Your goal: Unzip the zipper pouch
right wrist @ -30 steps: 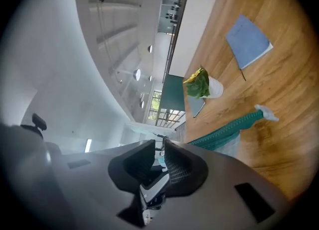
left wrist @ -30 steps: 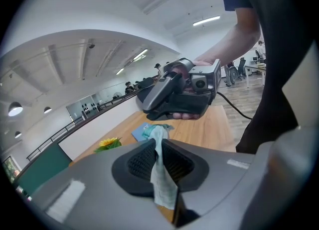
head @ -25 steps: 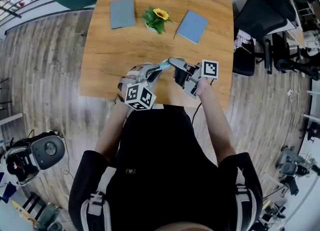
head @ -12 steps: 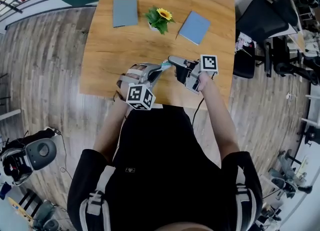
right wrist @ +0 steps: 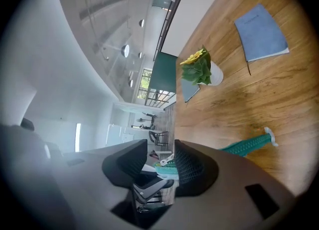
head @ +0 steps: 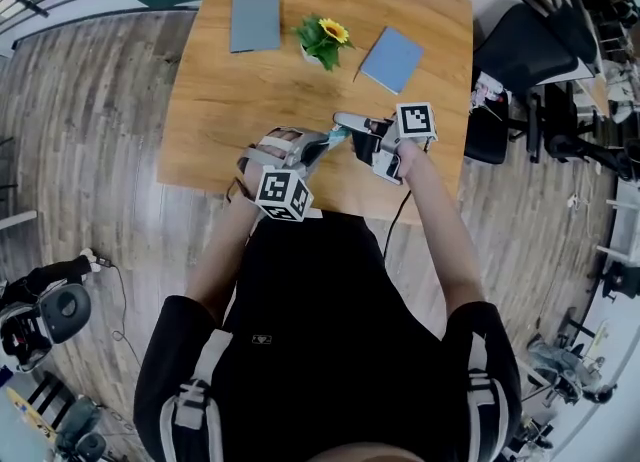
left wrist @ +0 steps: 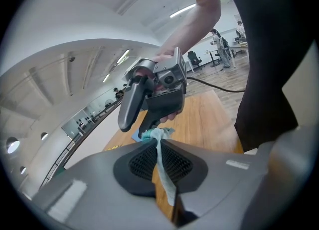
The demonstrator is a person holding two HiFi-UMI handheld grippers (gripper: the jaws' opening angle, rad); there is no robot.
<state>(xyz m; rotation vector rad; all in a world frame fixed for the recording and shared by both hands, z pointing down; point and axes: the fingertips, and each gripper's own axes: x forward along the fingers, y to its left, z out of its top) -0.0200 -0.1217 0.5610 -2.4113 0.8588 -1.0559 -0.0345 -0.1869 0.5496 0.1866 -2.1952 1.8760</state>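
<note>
The pale teal zipper pouch hangs in the air between my two grippers, above the near edge of the wooden table. My left gripper has just been closing, and its pads are shut on a thin fold of the pouch. My right gripper faces it from the right. Its jaws have just been opening and stand apart, with a teal and white bit of the pouch low in the gap beside one pad. A teal strip sticks out past that jaw. In the left gripper view the right gripper meets the bunched pouch end.
Two blue-grey notebooks lie at the far side of the table, with a potted sunflower between them. A black office chair stands to the right of the table. Equipment sits on the wood floor at lower left.
Both grippers stay above the table's near edge with the pouch between them. The right gripper has turned a little. The head view has shifted slightly.
</note>
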